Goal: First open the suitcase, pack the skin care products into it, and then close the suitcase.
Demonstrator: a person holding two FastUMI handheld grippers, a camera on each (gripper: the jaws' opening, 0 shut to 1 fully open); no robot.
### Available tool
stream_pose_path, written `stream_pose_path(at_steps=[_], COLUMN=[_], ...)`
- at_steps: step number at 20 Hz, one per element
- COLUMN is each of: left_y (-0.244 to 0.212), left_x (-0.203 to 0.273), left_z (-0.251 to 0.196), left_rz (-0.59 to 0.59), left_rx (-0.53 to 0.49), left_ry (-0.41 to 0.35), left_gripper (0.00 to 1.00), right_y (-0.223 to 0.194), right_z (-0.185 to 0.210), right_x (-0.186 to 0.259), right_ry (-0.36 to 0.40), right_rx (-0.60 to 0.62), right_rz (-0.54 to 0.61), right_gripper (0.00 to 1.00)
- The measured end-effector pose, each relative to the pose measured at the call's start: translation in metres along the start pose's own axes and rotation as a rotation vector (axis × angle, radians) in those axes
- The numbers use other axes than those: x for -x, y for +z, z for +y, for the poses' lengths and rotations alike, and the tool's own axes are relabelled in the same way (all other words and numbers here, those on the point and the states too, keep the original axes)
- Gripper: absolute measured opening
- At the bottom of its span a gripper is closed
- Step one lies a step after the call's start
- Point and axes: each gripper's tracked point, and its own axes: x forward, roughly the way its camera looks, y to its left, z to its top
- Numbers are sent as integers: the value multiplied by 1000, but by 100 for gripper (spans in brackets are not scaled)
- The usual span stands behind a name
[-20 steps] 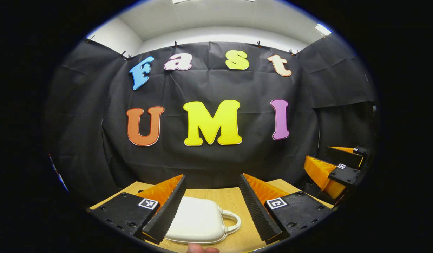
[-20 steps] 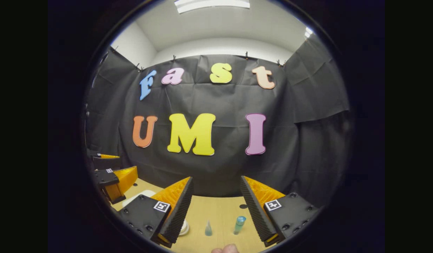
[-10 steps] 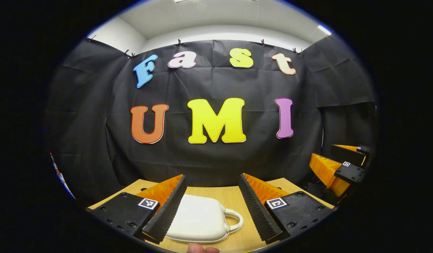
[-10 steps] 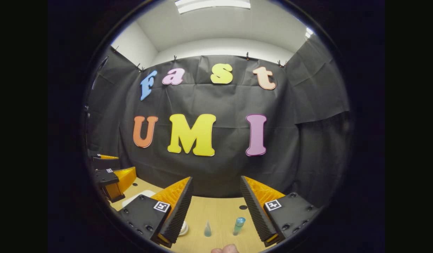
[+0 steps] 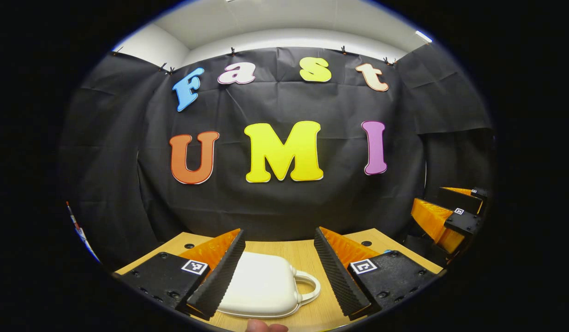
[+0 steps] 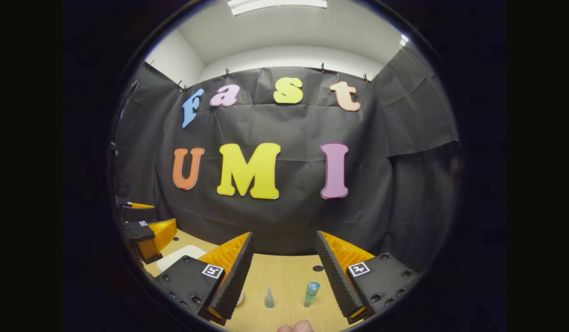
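The wooden table (image 5: 284, 251) now takes up more of both views than a second ago, and the wall has slid upward: both cameras have tipped down a little toward the work, which I read as the approach starting. The white suitcase (image 5: 261, 288) lies closed and flat at about 6 o'clock in the left gripper view, handle toward 3 o'clock; it has drawn slightly nearer, so opening is still ahead. The left gripper (image 5: 278, 269) hangs above it, jaws wide apart and holding nothing. The right gripper (image 6: 284, 272) is likewise spread wide and empty. Between its fingers, near 6 o'clock, stand the skin care products: a capped blue bottle (image 6: 310, 293), a small pointed vial (image 6: 269, 298) and a white jar (image 6: 239, 299) half hidden by a finger.
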Motion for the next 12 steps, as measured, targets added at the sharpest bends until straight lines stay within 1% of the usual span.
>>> stream_pose_path(at_steps=[4,6,8,9,10,11,12], left_y=[-21,-33,-47,-55,-64,-76,-89], left_x=[-6,-8,-11,-13,-18,-21,-22], left_z=[-7,-13,-22,-25,-29,-37,-43], left_rz=[40,64,88,105,117,144,166], left_rx=[-54,-104,-177,-220,-263,-304,-343], left_ry=[-24,-41,-60,-70,-81,-102,-123], left_gripper=[96,96,96,99,99,98,99], right_y=[-13,-22,-31,-35,-39,-43,-49], right_z=[-12,-23,-36,-43,-50,-58,-66], right_x=[0,0,1,1,2,2,2], right_ry=[-10,-18,-39,-49,-59,-69,-80], right_rx=[10,12,7,3,0,3,9], right_rz=[20,33,50,59,66,75,85], right_gripper=[79,79,80,79,80,77,77])
